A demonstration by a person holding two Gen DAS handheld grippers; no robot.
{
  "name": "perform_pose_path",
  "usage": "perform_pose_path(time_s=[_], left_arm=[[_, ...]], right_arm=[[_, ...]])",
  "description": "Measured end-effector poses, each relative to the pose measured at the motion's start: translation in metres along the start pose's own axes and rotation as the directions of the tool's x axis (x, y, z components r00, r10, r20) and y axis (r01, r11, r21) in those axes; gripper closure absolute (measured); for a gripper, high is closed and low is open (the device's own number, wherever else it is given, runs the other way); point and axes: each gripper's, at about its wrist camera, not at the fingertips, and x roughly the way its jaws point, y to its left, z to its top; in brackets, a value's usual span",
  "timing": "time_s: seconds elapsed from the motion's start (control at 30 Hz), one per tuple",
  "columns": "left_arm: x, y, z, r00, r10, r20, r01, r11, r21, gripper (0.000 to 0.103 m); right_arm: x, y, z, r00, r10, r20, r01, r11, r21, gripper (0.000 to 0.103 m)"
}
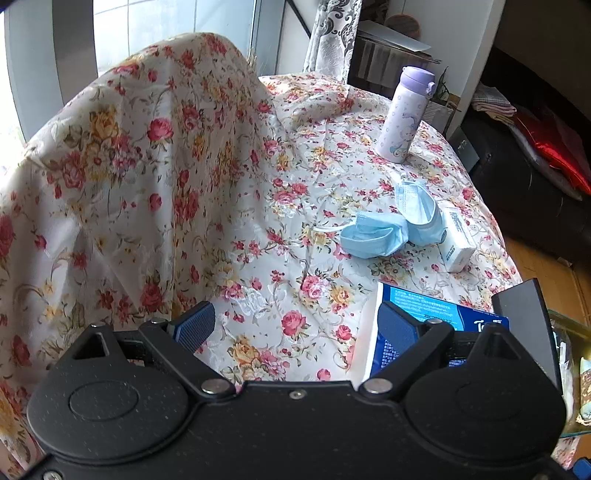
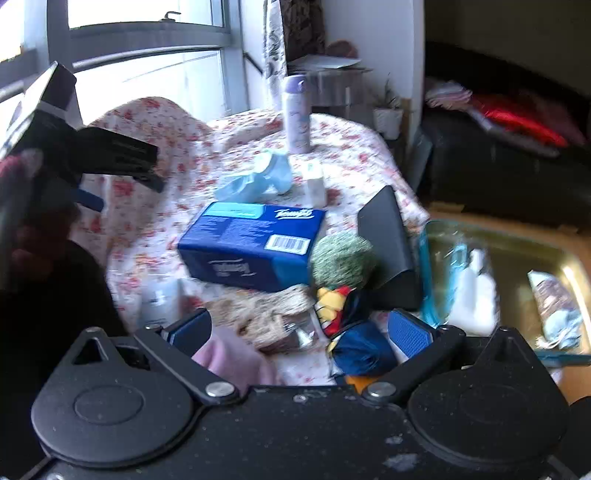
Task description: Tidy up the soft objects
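On the near worktop (image 2: 147, 236), blurred soft toys (image 2: 343, 295) (partly hidden) lie under the wide right tongs (image 2: 299, 330); the left tongs (image 1: 295, 325) hover wide, holding nothing.

This is a home, prob. a living rm. A round table w/ a flowery cloth (image 1: 303, 206) stands by a big window (image 2: 147, 74). A patterned curtain (image 1: 332, 33) hangs nearby. A dark sofa (image 2: 498, 166) holds red cushions (image 2: 517, 122) & folded cloths. A little potted plant (image 2: 388, 114) sits in the corner.
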Motion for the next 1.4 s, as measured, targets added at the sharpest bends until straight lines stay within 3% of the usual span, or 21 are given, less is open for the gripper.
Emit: perform_pose_path(time_s=[0.2, 0.4, 0.57, 0.73, 0.9, 1.07, 1.17, 1.3, 1.4], left_arm=[[0.001, 0.001, -0.001, 1.000, -0.004, -0.009, 0.004, 1.000, -0.007, 0.012], [0.002, 0.000, -0.002, 1.000, -0.002, -0.011, 0.003, 1.000, 0.004, 0.012], [0.001, -0.006, -0.003, 1.000, 0.008, -0.012, -0.008, 0.999, 0.047, 0.012], [-0.006, -0.021, -0.008, 0.999, 0.045, 0.013, -0.046, 0.990, 0.137, 0.012], [-0.008, -0.034, -0.012, 0.999, 0.037, -0.002, -0.036, 0.980, 0.194, 0.012], [-0.006, -0.047, -0.019, 0.997, 0.027, -0.075, -0.011, 0.978, 0.208, 0.011], [0.006, -0.056, -0.026, 0.981, 0.047, -0.188, -0.004, 0.975, 0.223, 0.011], [0.033, -0.069, -0.040, 0.926, 0.177, -0.334, -0.071, 0.950, 0.305, 0.012], [0.041, -0.071, -0.044, 0.897, 0.195, -0.398, -0.061, 0.944, 0.324, 0.012]], right_arm=[[0.030, -0.024, 0.001, 0.995, -0.052, -0.085, 0.059, 0.995, 0.083, 0.002], [0.059, -0.027, -0.006, 0.986, -0.097, -0.136, 0.104, 0.994, 0.045, 0.008], [0.079, -0.021, -0.008, 0.980, -0.118, -0.161, 0.118, 0.993, -0.009, 0.024], [0.077, -0.016, -0.013, 0.979, -0.125, -0.163, 0.118, 0.992, -0.052, 0.057], [0.058, -0.030, -0.015, 0.984, -0.067, -0.163, 0.071, 0.997, 0.021, 0.058], [0.046, -0.047, -0.014, 0.986, -0.018, -0.167, 0.038, 0.992, 0.122, 0.058], [0.039, -0.053, -0.014, 0.988, -0.005, -0.155, 0.028, 0.989, 0.147, 0.058], [0.029, -0.059, -0.012, 0.992, 0.007, -0.124, 0.013, 0.987, 0.161, 0.058], [0.024, -0.065, -0.011, 0.995, 0.016, -0.100, 0.002, 0.985, 0.172, 0.058]])
